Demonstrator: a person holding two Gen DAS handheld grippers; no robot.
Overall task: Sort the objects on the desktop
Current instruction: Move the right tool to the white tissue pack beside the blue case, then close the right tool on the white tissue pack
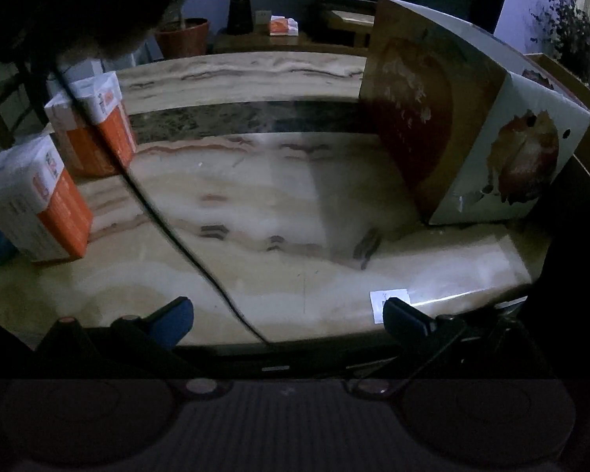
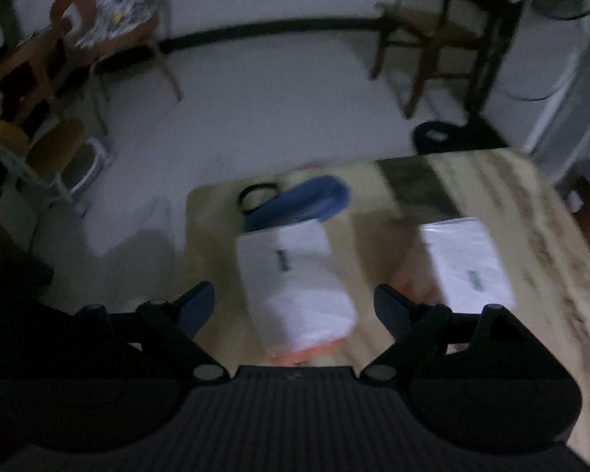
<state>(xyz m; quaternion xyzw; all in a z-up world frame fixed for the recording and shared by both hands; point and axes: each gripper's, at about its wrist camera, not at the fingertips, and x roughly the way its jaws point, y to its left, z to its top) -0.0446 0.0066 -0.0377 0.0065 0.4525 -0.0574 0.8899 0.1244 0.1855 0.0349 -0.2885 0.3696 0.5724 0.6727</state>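
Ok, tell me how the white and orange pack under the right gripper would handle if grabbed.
The tissue pack looks plastic-wrapped with rounded, puffy corners, so it probably squashes and weighs little. The glossy wrap may be slippery. It lies flat on the table, so it is unlikely to roll. The right gripper is open above it.

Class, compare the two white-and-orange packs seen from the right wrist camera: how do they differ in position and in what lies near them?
The nearer pack lies between the open right gripper fingers; the farther pack lies to the right, outside them. A blue object sits just behind the nearer pack; nothing like it shows behind the farther pack. Both are white on top with orange sides, lie flat on the marble table, and look blurred.
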